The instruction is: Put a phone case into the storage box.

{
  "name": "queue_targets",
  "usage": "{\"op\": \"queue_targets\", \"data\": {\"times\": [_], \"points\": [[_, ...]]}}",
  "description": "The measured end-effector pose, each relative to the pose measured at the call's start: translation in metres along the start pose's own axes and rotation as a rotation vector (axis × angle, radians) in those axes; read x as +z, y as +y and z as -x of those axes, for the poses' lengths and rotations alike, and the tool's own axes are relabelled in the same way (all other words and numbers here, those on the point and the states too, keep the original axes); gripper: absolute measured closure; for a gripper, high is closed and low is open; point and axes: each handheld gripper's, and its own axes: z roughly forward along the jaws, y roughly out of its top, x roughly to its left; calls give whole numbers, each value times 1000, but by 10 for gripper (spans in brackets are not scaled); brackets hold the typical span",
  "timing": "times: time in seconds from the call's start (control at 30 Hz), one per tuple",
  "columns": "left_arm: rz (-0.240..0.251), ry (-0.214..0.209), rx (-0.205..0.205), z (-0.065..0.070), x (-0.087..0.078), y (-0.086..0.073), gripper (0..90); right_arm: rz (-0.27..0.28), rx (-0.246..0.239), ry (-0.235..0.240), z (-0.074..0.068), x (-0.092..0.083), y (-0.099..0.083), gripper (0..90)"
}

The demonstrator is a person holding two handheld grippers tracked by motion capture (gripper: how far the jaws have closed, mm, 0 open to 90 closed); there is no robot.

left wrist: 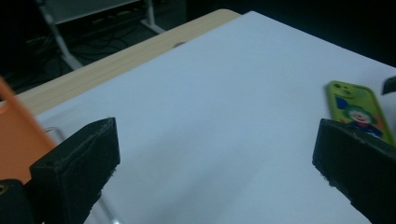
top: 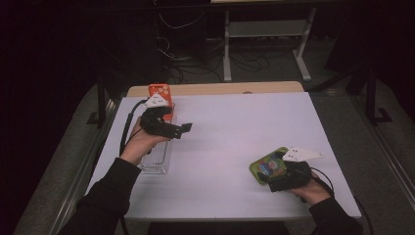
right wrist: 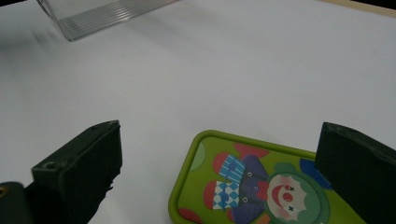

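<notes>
Between the spread jaws of the right tongs (right wrist: 219, 186), the green clown phone case (right wrist: 261, 182) is seen lying flat on the white surface (top: 230, 142), nothing pinched yet, its long axis running away from the tongs toward the clear tray (top: 157, 156) well apart at the far side. Beyond the case, the left tongs (top: 183, 129) are held spread and empty over the tray beside an orange case (top: 160, 95), so the right hand (top: 311, 188) is judged much the nearer; a dark room with cables and table legs is made out past the surface.

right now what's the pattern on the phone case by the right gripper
Lime green phone case printed with a colourful cartoon clown; clearest in the right gripper view.
</notes>
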Motion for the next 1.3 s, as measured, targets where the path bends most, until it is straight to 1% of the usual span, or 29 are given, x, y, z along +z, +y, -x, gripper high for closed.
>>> {"op": "queue_targets", "data": {"times": [0.1, 0.17, 0.2, 0.27, 0.37, 0.4, 0.47, 0.53, 0.6, 0.67, 0.73, 0.8, 0.87, 0.9, 0.97, 1.03, 1.1, 1.13, 1.17, 1.2, 1.23, 1.27, 1.3], "points": [[-5, -38, 17, 11, 3, -3, 4, 2, 3, -3, -1, -1, 0, 0], [-12, -70, 18, 18, 5, -6, 3, -1, 0, -1, -1, -2, -1, 0], [-17, -80, 24, 21, 6, -8, 4, 2, -5, -4, 0, -3, -1, 0], [-28, -106, 23, 28, 9, -14, 4, 0, -5, -5, 1, -4, -2, 0], [-37, -118, 37, 37, 12, -22, 5, 7, 3, -11, 1, -5, -1, 0], [-39, -125, 42, 41, 13, -26, 5, 15, -4, -11, 2, -5, -1, 0], [-32, -148, 36, 48, 13, -33, 5, 6, 5, -11, 2, -6, -1, 0], [-45, -160, 52, 54, 15, -38, 7, 3, 6, -14, 2, -5, -1, 0], [-52, -164, 57, 59, 16, -44, 7, -2, 9, -17, 2, -4, -1, 0], [-42, -171, 45, 64, 16, -48, 8, -5, 14, -19, 1, -3, 0, 0], [-36, -167, 67, 70, 15, -55, 8, -6, 19, -16, -1, -3, 1, 0], [-28, -171, 69, 76, 15, -61, 25, -10, 19, -21, -3, -2, 1, 0], [-33, -179, 64, 80, 15, -66, 28, -14, 15, -27, -3, -2, 2, 0], [-36, -187, 69, 82, 16, -69, 29, -17, 20, -32, -3, -2, 2, 0], [-49, -186, 82, 85, 17, -71, 29, -17, 26, -45, -2, -3, 2, 0], [-57, -188, 101, 86, 19, -73, 29, -17, 39, -57, 0, -4, 2, 0], [-46, -188, 89, 86, 20, -74, 29, -27, 46, -72, 3, -6, 2, 0], [-45, -191, 78, 85, 21, -75, 29, -34, 54, -74, 4, -7, 2, 0], [-41, -196, 75, 84, 21, -75, 29, -39, 57, -84, 6, -8, 2, 0], [-36, -203, 63, 84, 22, -76, 29, -47, 66, -92, 7, -9, 2, 0], [-36, -205, 60, 85, 22, -76, 29, -61, 70, -100, 9, -10, 2, 2], [-43, -203, 72, 84, 23, -76, 29, -75, 86, -106, 10, -11, 3, 12], [-44, -205, 74, 84, 23, -76, 29, -94, 98, -112, 12, -14, 3, 47]]}}
